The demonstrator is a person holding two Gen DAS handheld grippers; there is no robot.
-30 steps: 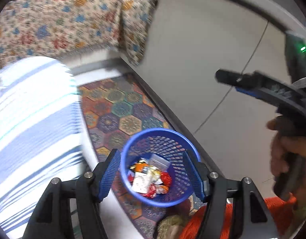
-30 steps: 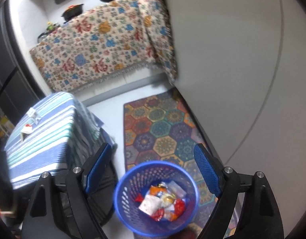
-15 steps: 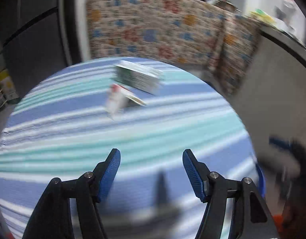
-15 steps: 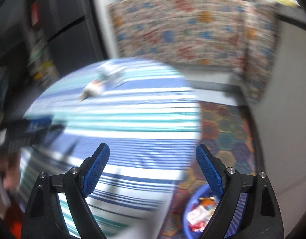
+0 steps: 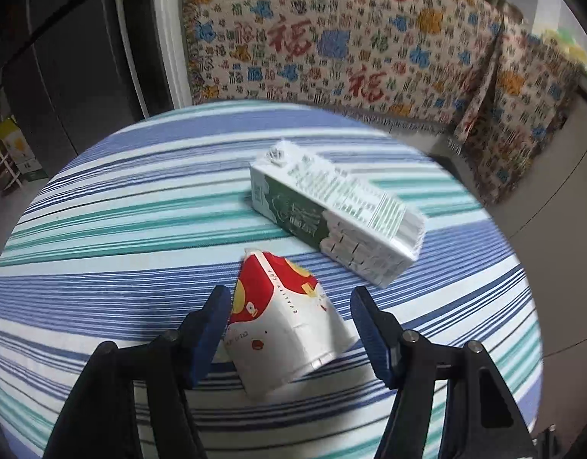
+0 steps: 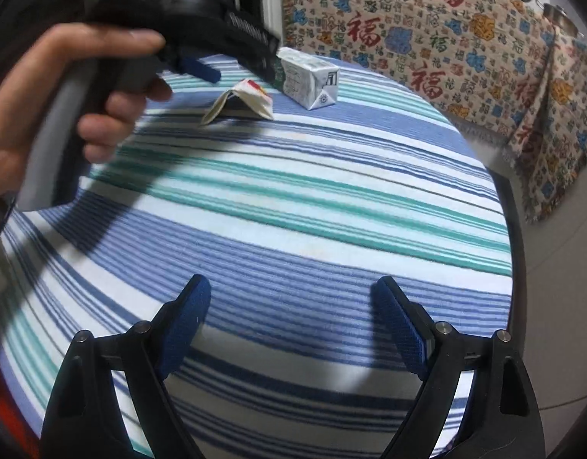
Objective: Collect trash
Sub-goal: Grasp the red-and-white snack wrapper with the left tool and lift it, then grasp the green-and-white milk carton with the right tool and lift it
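Left claw (image 5: 289, 317) gapes over striped tablecloth (image 5: 140, 229), patterned sofa (image 5: 331, 38) behind.

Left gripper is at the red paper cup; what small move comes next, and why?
Probably close the left gripper on the crushed red paper cup: the cup lies on the striped tablecloth between the open fingers, one pad already beside it.

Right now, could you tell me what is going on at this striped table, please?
A person is clearing trash with two handheld grippers. The left gripper is open, its blue fingers on either side of a flattened red-and-white paper cup lying on the blue-and-teal striped tablecloth, not yet closed on it. A white-and-green drink carton lies on its side just beyond. The right gripper hovers open and empty over the near part of the table.
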